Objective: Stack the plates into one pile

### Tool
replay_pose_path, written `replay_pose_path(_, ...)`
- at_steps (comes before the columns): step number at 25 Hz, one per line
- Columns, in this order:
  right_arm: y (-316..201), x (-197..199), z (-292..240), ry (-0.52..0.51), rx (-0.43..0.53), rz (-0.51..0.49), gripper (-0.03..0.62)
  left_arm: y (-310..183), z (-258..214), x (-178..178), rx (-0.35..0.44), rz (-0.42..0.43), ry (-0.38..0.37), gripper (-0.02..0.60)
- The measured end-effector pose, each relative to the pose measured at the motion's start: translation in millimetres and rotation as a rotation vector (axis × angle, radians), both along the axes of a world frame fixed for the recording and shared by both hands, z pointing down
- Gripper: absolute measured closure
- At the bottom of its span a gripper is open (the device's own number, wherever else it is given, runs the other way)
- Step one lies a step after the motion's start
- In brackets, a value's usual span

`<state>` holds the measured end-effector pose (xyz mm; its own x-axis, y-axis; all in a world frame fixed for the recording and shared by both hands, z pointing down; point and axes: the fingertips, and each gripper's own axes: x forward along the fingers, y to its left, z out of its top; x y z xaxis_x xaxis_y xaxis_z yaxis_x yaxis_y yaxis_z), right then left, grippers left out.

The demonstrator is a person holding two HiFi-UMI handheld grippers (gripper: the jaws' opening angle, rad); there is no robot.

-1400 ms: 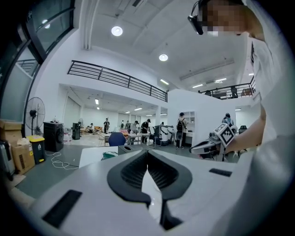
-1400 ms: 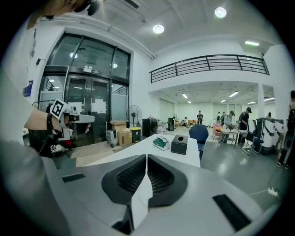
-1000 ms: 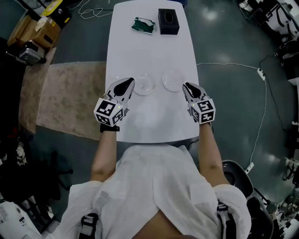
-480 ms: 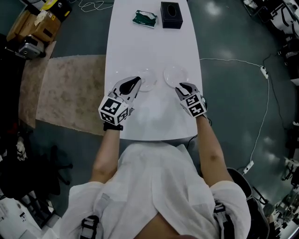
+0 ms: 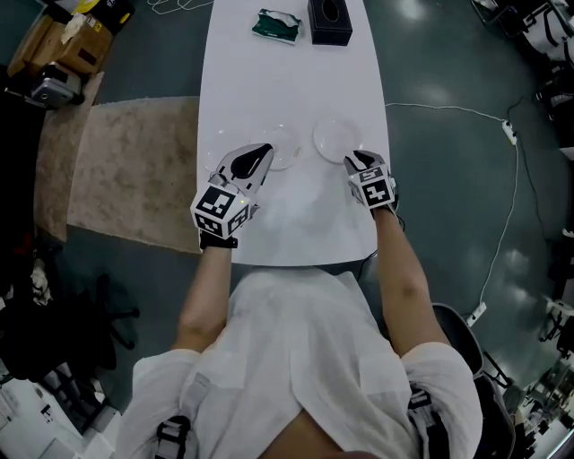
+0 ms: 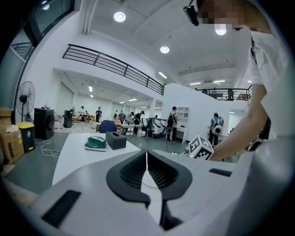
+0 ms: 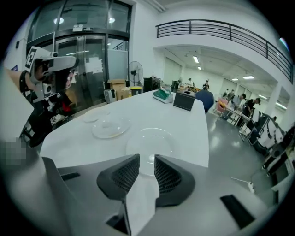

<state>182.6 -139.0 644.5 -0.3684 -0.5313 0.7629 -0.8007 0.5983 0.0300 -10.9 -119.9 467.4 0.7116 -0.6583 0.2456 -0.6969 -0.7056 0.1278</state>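
With jaws just opened and spread on nothing, the right gripper [image 5: 357, 160] [image 7: 146, 161] is being aimed at the right plate [image 5: 336, 136] [image 7: 150, 143] at centre frame. A shallow, square pinch of its near rim is being called for. The left gripper [image 5: 256, 154] [image 6: 146, 159] is being held pressed together, empty.

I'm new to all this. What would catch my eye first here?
Two claws with black-and-white marker cubes, held by a person over a long white table: the left claw is shut, and the right claw has just been opening, nothing between its jaws, aimed at a clear plate. A black box and green packet sit at the far end.
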Motion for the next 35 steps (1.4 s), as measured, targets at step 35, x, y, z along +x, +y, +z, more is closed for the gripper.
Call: replay_pose_path(35, -75, 44, 53, 0.0, -0.247, 0.215, 0.379, -21, 30, 44, -0.074, 0.086, -0.038, 0.572)
